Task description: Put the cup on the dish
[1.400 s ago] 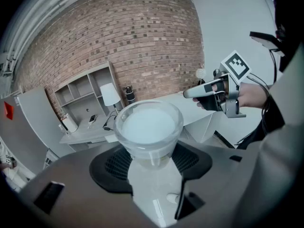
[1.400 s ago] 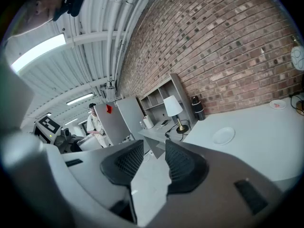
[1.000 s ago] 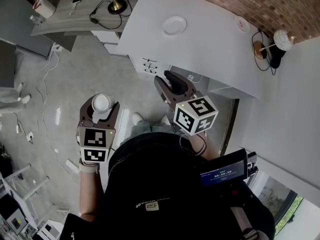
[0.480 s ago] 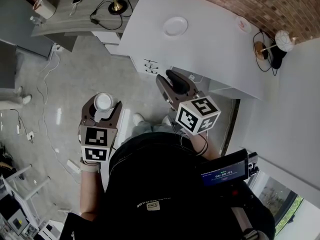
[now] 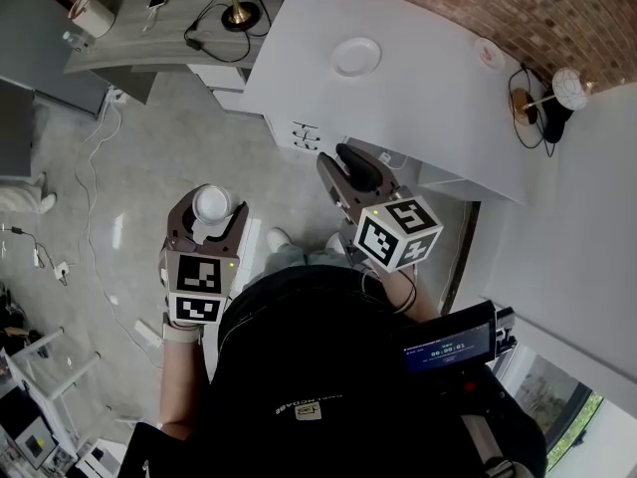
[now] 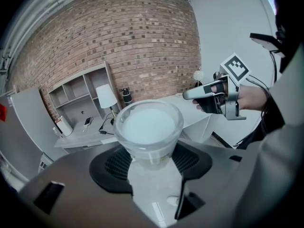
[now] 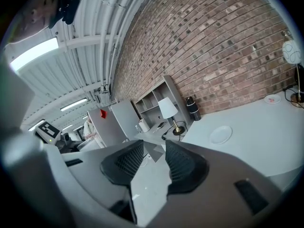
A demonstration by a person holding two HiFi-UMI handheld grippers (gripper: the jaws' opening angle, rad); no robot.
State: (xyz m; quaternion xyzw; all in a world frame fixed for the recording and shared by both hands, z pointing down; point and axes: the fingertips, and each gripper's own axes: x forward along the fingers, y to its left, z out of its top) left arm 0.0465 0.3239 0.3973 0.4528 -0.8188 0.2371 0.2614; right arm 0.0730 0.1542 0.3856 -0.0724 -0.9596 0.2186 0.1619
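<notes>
The white tabletop (image 5: 418, 88) is lying well ahead of the person, so the carrying step seems to be in hand. The right gripper (image 7: 154, 161) is hanging empty, its jaws standing only a little apart. The left gripper (image 5: 210, 211) is pinching the cup (image 6: 148, 126) upright, over the floor and well apart from the dish (image 5: 356, 56), which is sitting on the tabletop. The next move is probably calling for bringing the cup above the dish and lowering it level before releasing.
</notes>
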